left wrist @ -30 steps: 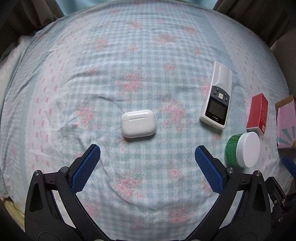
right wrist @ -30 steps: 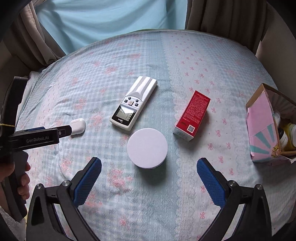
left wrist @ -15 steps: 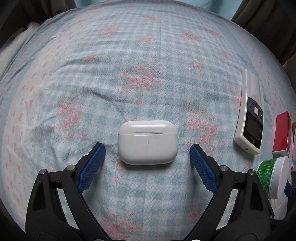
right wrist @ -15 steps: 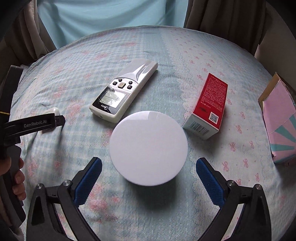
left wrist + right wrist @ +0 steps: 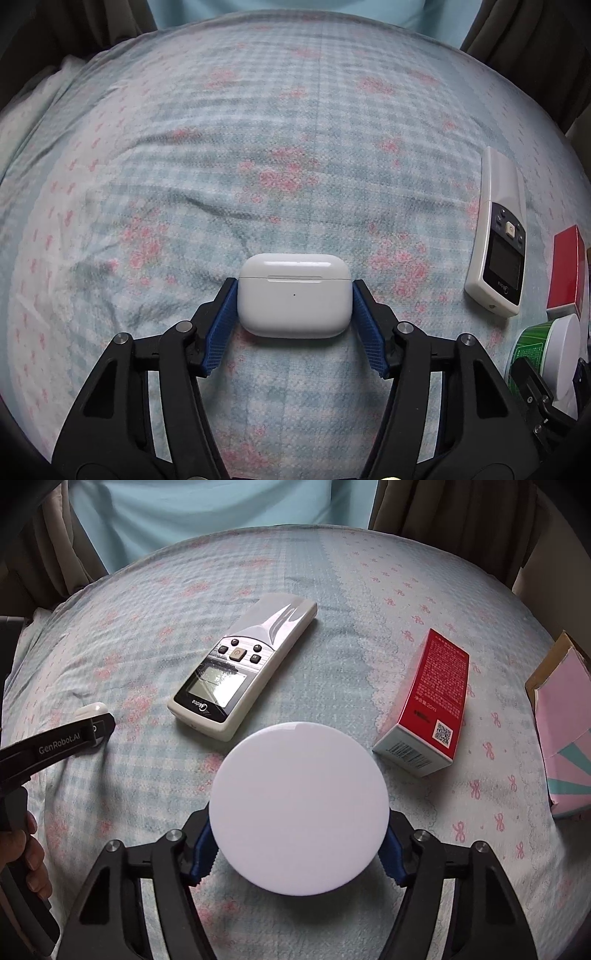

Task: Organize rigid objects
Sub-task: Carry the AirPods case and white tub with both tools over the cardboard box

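A white earbuds case [image 5: 294, 295] lies on the checked bedsheet. My left gripper [image 5: 294, 301] is shut on it, a blue pad against each side. A round jar with a white lid [image 5: 298, 806] and green body [image 5: 532, 350] stands on the sheet. My right gripper [image 5: 297, 843] is shut on it, blue pads against both sides. A white remote [image 5: 243, 664] lies beyond the jar, and also shows in the left wrist view [image 5: 498, 236]. A red carton [image 5: 428, 705] lies to its right.
A pink cardboard box [image 5: 565, 731] stands open at the right edge of the bed. Curtains hang behind the bed. The left gripper's arm [image 5: 55, 746] shows at the left of the right wrist view, with the earbuds case [image 5: 90, 710] at its tip.
Both grippers came down and forward and closed: the left one around the earbuds case, the right one around the jar. Both were wide open before.
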Motion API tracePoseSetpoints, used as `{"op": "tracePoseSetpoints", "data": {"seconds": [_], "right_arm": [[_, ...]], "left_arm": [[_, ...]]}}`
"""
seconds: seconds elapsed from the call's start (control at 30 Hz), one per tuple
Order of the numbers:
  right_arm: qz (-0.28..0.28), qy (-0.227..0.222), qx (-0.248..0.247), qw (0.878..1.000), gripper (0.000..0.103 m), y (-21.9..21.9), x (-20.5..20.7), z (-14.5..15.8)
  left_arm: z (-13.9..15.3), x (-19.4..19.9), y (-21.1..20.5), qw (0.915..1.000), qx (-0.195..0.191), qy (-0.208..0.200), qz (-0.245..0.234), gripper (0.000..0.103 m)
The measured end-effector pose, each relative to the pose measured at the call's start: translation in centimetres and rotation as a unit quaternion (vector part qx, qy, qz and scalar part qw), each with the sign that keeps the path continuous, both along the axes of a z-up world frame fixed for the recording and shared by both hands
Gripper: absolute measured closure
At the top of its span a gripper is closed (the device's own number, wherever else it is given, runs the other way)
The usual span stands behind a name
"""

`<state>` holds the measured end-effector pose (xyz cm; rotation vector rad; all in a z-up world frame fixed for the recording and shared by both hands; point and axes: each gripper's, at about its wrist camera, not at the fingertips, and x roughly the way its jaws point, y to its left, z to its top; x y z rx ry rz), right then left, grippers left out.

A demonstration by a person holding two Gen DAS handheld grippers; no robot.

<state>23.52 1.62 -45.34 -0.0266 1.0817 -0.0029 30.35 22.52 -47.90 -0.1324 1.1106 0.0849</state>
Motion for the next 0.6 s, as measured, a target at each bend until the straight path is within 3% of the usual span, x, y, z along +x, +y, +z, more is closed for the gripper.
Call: {"op": "tracePoseSetpoints", "data": {"seconds": [0.37, 0.6], "right_arm": [[0.004, 0.005, 0.011, 1.0, 0.036, -0.2, -0.5, 0.6], [-0.004, -0.004, 0.022, 1.0, 0.036, -0.8, -1.3, 2.9]], "left_arm": [[1.6, -1.0, 0.4, 1.0, -0.004, 0.0, 0.005, 0.046], [4.3, -1.7, 0.2, 0.9999, -0.011, -0.012, -0.005, 0.046]]}}
